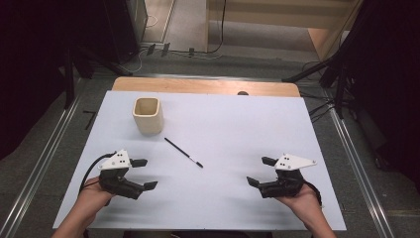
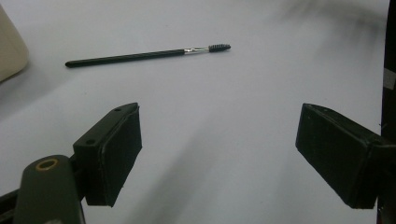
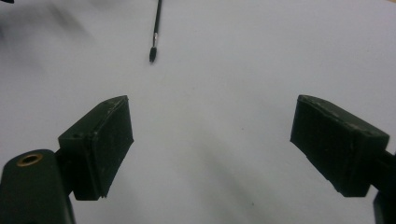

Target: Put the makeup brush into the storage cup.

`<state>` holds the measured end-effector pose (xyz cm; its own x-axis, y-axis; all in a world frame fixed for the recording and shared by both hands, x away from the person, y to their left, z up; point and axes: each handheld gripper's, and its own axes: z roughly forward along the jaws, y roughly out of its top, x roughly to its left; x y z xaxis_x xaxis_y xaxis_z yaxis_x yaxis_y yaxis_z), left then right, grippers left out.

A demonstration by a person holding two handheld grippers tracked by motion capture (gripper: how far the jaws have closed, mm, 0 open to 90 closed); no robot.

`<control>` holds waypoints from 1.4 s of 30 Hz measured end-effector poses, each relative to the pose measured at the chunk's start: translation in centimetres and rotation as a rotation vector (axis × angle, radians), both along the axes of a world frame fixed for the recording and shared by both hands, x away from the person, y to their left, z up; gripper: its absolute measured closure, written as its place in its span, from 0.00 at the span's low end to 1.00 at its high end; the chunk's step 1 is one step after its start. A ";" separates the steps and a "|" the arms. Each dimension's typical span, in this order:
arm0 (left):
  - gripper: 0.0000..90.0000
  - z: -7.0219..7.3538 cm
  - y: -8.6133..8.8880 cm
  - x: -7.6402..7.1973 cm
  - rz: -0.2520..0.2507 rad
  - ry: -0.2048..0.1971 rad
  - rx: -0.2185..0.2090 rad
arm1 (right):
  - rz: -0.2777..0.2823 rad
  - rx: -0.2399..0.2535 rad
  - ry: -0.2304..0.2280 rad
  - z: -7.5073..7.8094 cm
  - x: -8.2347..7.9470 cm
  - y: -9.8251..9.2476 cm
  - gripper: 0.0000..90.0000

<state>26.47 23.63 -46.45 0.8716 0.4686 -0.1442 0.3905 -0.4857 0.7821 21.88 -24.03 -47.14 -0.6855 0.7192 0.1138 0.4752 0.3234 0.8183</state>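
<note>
Both grippers spread wide, gripping nothing: left gripper (image 1: 142, 173) sitting near the tabletop's (image 1: 237, 124) near-left corner, right gripper (image 1: 261, 171) near-right. Spoolie brush (image 1: 183, 152) lying mid-tabletop (diagonal), beige cup (image 1: 148, 115) standing toward far-left corner.

We see a white table (image 1: 237, 124) whose far edge shows a strip of bare wood. On it, toward the far left, stands a cream square-sided cup (image 1: 148, 115), upright and open at the top. Just near and right of the cup, close to the middle of the table, lies a thin black brush (image 1: 183, 152), flat on the surface and apart from the cup, its bristled tip pointing to the near right.
</note>
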 end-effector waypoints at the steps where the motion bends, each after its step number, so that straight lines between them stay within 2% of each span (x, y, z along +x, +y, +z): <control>1: 0.16 0.0 0.1 0.0 0.000 0.001 0.000 | -0.005 0.004 0.000 0.0 0.1 0.0 0.15; 17: 0.16 0.0 0.5 -0.4 0.014 0.002 0.000 | 0.002 0.009 -0.004 0.1 0.6 0.7 0.15; 26: 0.16 0.0 0.7 -0.6 0.019 -0.001 -0.014 | -0.018 0.027 -0.011 0.2 1.1 1.0 0.15; 42: 0.16 -0.1 0.8 -0.8 0.021 0.004 -0.012 | -0.012 0.049 -0.016 0.5 2.1 2.1 0.15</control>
<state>25.70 24.44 -46.55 0.8608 0.4850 -0.1540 0.4041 -0.4675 0.7862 24.01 -21.90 -46.63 -0.6788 0.7212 0.1383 0.4659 0.2774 0.8402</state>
